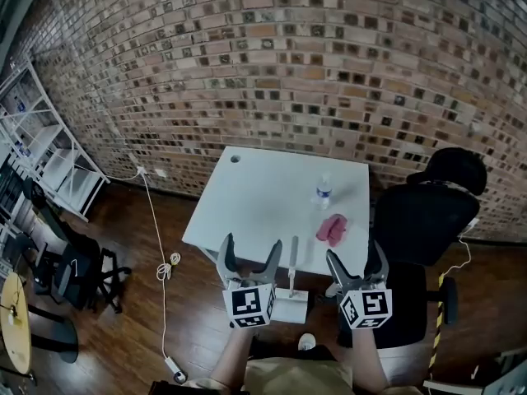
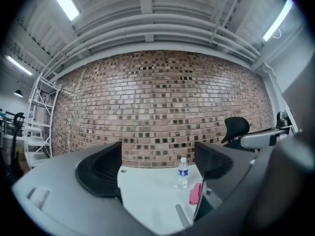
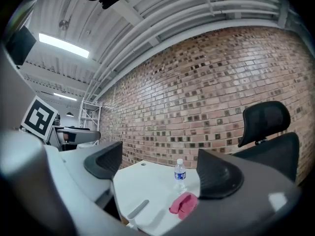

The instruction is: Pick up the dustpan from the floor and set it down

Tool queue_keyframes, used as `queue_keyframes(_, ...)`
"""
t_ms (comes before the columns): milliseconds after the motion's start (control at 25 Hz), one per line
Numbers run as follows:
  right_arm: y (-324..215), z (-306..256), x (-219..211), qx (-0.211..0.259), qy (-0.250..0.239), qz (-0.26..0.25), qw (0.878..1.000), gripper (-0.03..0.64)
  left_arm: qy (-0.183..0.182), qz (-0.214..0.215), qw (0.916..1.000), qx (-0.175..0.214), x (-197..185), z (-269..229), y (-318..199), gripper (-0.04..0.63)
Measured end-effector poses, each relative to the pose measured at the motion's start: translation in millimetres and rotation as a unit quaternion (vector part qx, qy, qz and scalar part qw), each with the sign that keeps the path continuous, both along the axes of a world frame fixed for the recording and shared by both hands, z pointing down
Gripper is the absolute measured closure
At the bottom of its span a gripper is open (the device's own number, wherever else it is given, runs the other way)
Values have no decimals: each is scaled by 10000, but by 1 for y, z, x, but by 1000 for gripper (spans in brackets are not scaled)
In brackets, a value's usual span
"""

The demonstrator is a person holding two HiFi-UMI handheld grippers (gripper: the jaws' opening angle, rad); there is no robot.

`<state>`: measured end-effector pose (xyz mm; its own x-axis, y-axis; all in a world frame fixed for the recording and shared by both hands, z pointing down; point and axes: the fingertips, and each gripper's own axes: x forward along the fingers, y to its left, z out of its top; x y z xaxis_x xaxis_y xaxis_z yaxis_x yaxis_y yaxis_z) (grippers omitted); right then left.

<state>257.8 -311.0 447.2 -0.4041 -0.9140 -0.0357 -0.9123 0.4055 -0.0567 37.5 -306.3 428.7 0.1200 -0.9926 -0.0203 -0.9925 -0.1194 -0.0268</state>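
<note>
The dustpan (image 1: 290, 306) is white with a long grey handle (image 1: 292, 259). It sits low at the near edge of the white table (image 1: 247, 196), and its handle reaches up over the tabletop. My left gripper (image 1: 249, 253) is open just left of the handle, and my right gripper (image 1: 356, 262) is open just right of it. Both point level toward the table with nothing between their fingers. In the left gripper view the left gripper (image 2: 157, 168) frames the table, with the handle (image 2: 182, 215) low down. In the right gripper view the handle (image 3: 138, 209) lies left of the right gripper (image 3: 162, 168).
A water bottle (image 1: 324, 192) and a pink cloth (image 1: 332, 229) lie on the table's right half. A black office chair (image 1: 424, 220) stands to the right of the table. A white cable (image 1: 156, 237) runs over the wooden floor to the left, near a white rack (image 1: 49, 155). A brick wall (image 1: 288, 72) stands behind.
</note>
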Motion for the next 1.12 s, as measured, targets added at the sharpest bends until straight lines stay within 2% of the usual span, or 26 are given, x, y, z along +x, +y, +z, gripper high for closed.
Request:
queue_keyframes(280,-4,5,-33,-65,104,203,9997,150,-59,218,9997,0,-36,2,-27,152)
queue_keyframes(520,-7,28,-65,-298,276,292,9987,150,-65,351,9993,-88,-69,10,-46,152)
queue_keyframes(760,-2,104,-86,-978,523,411,9930,166,-49,431,9987,-257,-93,29,-59,152)
queue_keyframes(920,2,166,-94,-1572,589,425,9849,172,-39,438,9984,-345,-105,35,-66,155)
queue_keyframes(1120,9,227,-103,-2018,835,297,9754,196,-53,428,9982,-425,-115,39,-71,155)
